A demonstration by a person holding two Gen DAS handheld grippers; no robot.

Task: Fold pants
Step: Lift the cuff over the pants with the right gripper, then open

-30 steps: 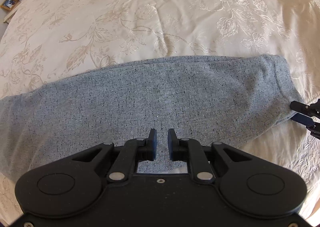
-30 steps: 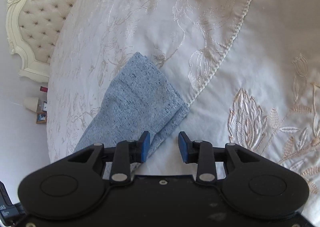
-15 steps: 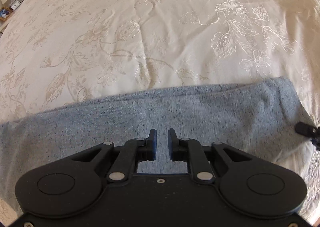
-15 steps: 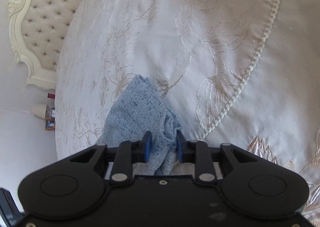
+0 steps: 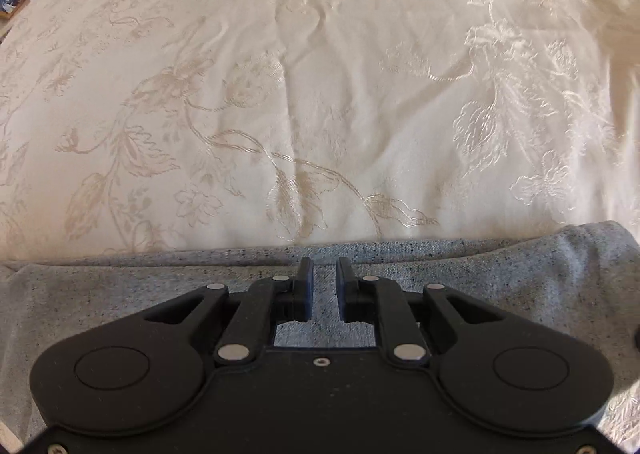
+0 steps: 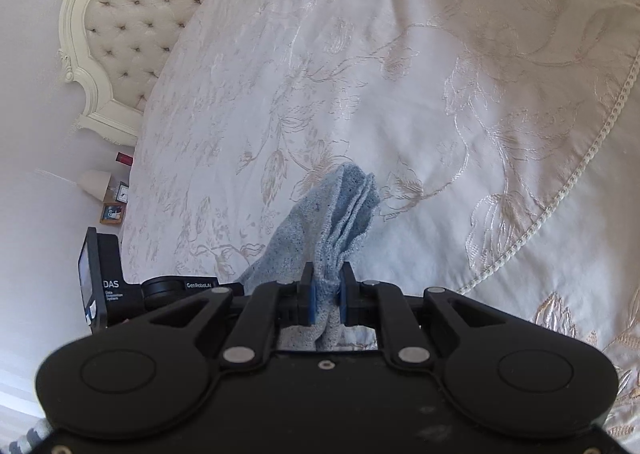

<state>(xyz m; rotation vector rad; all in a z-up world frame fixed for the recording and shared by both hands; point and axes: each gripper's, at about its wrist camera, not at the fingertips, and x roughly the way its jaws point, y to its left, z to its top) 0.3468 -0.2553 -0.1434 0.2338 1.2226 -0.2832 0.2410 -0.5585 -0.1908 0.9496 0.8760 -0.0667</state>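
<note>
since the earlier frame, right gripper point(image 6: 326, 288) has closed on pants point(image 6: 340, 214) cuff; left gripper point(image 5: 321, 286) hovers narrow, empty; lift evenly.

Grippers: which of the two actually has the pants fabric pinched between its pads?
The right gripper: bunched grey-blue pants fabric is clamped between its pads. The left gripper shows a bare gap, with flat cloth seen behind it.

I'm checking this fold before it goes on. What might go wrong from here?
The right gripper pinches only a bunched end of the pants, so the cloth may slip out as it is carried. The left gripper stands over the pants' far edge with nothing between its fingers, so the body could drag across the bedspread.
</note>
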